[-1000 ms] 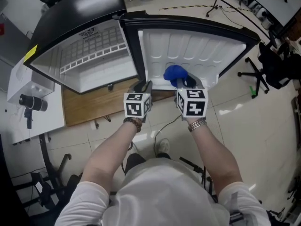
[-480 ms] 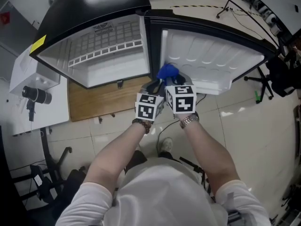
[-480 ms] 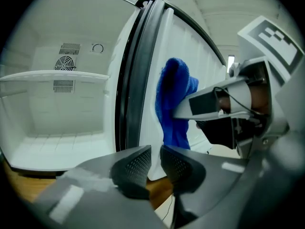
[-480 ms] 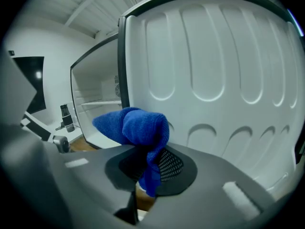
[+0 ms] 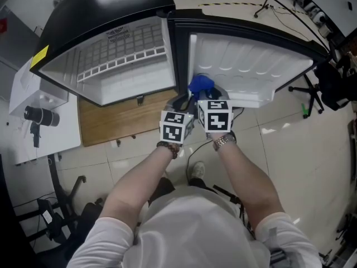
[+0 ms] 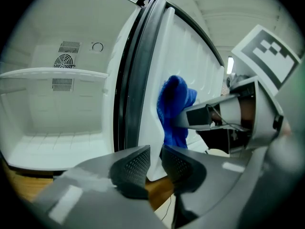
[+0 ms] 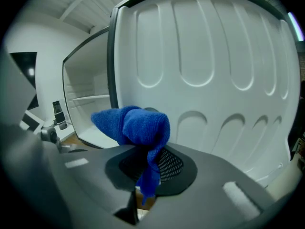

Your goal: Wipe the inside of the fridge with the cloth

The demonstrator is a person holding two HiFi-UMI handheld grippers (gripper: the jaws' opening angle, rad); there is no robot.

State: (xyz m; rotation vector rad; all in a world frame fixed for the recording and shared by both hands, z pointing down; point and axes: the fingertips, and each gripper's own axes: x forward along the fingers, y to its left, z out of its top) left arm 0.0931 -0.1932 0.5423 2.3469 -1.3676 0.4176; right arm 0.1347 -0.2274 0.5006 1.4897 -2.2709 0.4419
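Blue cloth [image 7: 136, 125] pinched in my right claw [image 7: 147, 168], facing the door liner [image 7: 205, 56]; fridge cavity [image 5: 128, 85] sits at ten o'clock, so I swing left.

From the head view I can't see the jaws of the right hand-held gripper [image 7: 145, 170]; its marker cube [image 5: 215, 116] covers them and the near half of the cloth [image 5: 199, 85]. In its own view the cloth drapes over the gap, hiding where the pads meet. Well left of it, the yellow sticker [image 5: 39, 56] on the fridge [image 5: 106, 4] is too small to read.
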